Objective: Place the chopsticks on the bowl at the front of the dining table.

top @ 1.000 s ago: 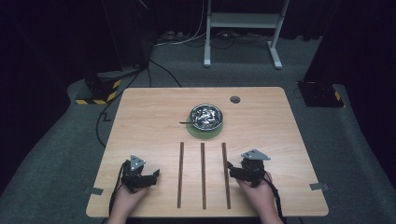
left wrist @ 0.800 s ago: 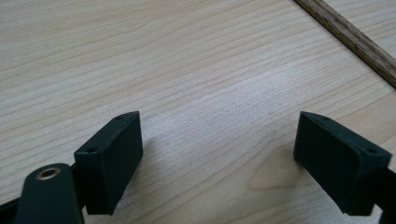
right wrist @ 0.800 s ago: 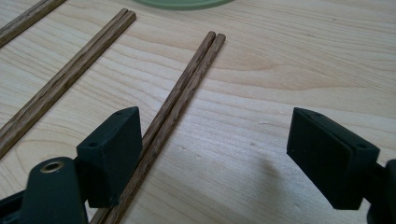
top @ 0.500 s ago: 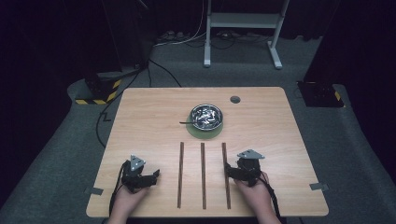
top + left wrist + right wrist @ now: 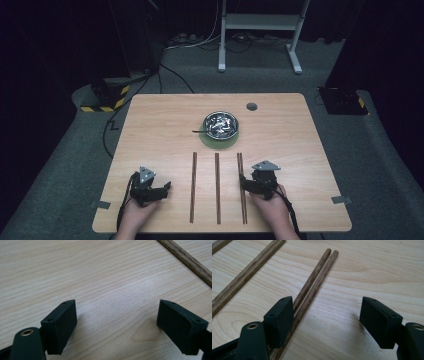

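Dark-grained wooden sticks, slim and round, lie paired side by side

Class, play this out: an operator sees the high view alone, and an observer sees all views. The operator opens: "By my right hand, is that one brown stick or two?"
Observer: Two. In the right gripper view, a pair of thin round sticks lies side by side, touching.
Operator: Are they inside the jaws there?
Observer: Yes. The right gripper has just been closing its jaws. The pair lies between them, close along one jaw, and nothing is gripped.
Operator: And my other hand?
Observer: The left gripper has its jaws open over bare table. A single stick lies outside them.
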Demonstrator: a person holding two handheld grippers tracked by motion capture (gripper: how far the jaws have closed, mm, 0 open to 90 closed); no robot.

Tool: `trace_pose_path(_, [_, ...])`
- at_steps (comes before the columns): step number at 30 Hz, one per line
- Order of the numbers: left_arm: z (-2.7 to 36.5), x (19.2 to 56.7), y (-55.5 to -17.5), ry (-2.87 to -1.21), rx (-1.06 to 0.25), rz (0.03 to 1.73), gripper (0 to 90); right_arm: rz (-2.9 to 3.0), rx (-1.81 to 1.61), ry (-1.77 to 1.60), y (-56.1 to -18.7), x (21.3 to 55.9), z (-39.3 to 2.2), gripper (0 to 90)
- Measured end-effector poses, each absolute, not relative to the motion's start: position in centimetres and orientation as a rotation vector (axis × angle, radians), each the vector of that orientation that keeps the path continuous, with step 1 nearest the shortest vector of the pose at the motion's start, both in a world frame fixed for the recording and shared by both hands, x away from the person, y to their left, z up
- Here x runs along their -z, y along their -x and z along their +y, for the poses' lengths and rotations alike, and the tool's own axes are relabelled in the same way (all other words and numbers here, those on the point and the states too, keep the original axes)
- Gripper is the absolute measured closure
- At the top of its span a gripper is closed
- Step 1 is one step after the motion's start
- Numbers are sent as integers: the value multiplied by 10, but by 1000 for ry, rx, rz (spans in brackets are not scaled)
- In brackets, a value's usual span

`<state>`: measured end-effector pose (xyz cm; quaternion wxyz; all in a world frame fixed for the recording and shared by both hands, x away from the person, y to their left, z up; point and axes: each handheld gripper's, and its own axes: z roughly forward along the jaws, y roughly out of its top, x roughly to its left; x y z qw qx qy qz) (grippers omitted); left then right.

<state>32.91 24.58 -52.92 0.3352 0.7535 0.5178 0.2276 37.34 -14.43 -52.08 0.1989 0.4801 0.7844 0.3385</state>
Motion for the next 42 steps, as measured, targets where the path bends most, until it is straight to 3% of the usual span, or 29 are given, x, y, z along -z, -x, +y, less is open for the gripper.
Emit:
trace_pose_path(5, [246, 529, -329, -1967, -595, 1351, 165, 2187, -946, -1361, -375, 522, -149, 318])
trace_pose_path(11, [246, 529, -329, -1966, -594, 1352, 164, 2187, -961, -1390, -375, 519, -162, 468])
trace_pose_path(17, [246, 529, -329, -1967, -593, 1350, 164, 2180, -940, -1398, -377, 518, -174, 559])
trace_pose_path(26, [246, 529, -329, -1967, -593, 1350, 164, 2196, -933, -1431, -379, 515, -187, 605])
trace_pose_path(35, [246, 529, -329, -1975, -592, 1349, 167, 2248, -941, -1399, -376, 514, -188, 585])
trace_pose_path(42, [247, 529, -329, -1976, -591, 1347, 167, 2293, -862, -1333, -373, 511, -179, 673])
